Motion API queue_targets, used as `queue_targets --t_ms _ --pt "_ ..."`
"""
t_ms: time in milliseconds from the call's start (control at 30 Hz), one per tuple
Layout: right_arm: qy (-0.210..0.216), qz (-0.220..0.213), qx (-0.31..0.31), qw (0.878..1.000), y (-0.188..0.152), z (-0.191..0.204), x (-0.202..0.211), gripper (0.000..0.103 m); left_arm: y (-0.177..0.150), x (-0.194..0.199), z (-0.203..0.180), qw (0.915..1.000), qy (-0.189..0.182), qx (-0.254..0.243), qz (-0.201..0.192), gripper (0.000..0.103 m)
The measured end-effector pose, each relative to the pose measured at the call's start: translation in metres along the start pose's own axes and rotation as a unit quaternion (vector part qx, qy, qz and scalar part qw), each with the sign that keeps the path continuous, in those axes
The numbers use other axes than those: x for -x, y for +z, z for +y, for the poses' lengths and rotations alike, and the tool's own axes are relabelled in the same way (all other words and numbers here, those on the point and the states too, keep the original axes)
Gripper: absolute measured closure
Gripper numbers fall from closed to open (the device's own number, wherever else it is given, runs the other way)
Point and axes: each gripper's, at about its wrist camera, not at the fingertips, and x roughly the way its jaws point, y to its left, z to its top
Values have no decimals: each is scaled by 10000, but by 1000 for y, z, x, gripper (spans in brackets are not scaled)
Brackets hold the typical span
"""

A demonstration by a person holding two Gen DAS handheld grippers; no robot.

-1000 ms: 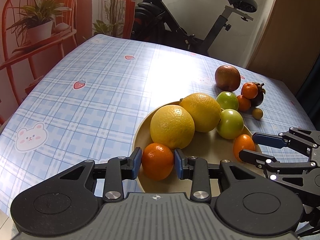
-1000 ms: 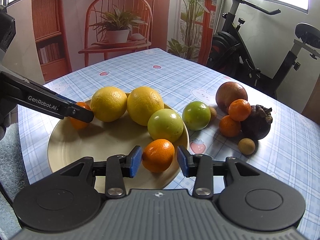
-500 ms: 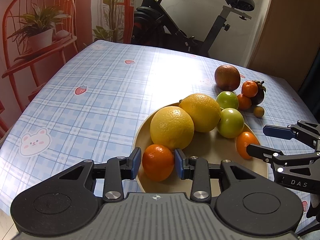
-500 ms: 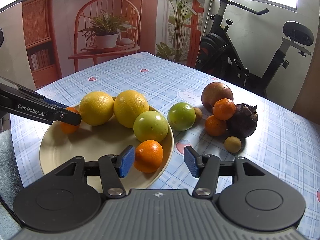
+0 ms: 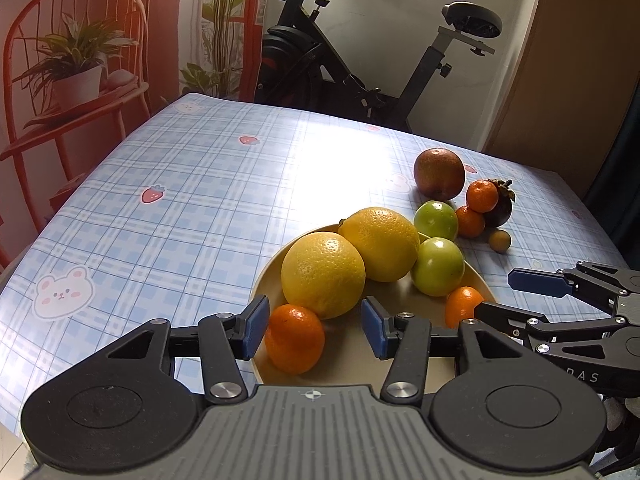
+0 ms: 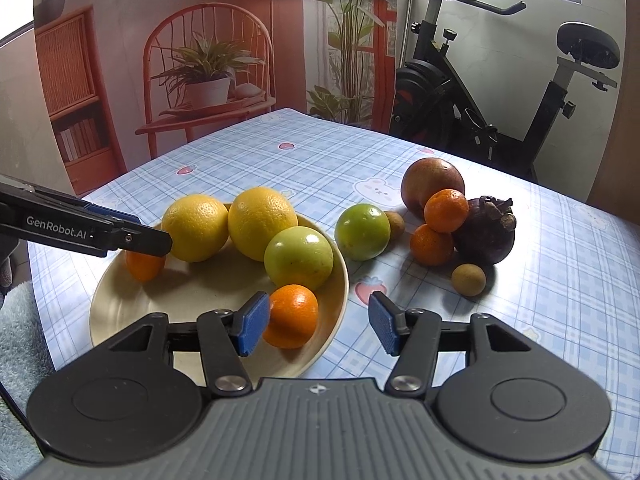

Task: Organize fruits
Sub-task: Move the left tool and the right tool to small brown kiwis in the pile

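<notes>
A cream plate [image 5: 352, 364] [image 6: 200, 300] holds two yellow citrus fruits [image 5: 324, 274] [image 6: 262, 222], a green fruit [image 5: 438, 266] [image 6: 298, 258] and two small oranges. My left gripper [image 5: 314, 330] is open, with one small orange [image 5: 294, 338] lying between its pads on the plate. My right gripper [image 6: 318, 324] is open, its left pad beside the other small orange [image 6: 292, 316] at the plate's near rim. Each gripper shows in the other's view, the right one [image 5: 536, 296] and the left one [image 6: 120, 236].
Beside the plate on the blue checked tablecloth [image 6: 560, 280] lie a second green fruit [image 6: 362, 232], a red-brown apple [image 6: 432, 186], two stacked oranges [image 6: 440, 224], a dark mangosteen [image 6: 486, 230] and two small brown round fruits [image 6: 468, 278]. An exercise bike [image 6: 500, 92] and a plant stand [image 6: 208, 92] are behind the table.
Both grippers have opened and let go of their small oranges, which now rest on the plate. Both have drawn back and risen slightly.
</notes>
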Motion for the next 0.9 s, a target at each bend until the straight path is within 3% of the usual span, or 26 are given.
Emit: queue_targets --t_ms 600,900 --pt "-104 -483 -372 9981 4 -23 20 46 17 7 -13 9995 31 -192 -261 50" --pt "-365 -500 -579 9964 -3 -53 22 49 41 -1 -34 9987 -208 -291 -363 50"
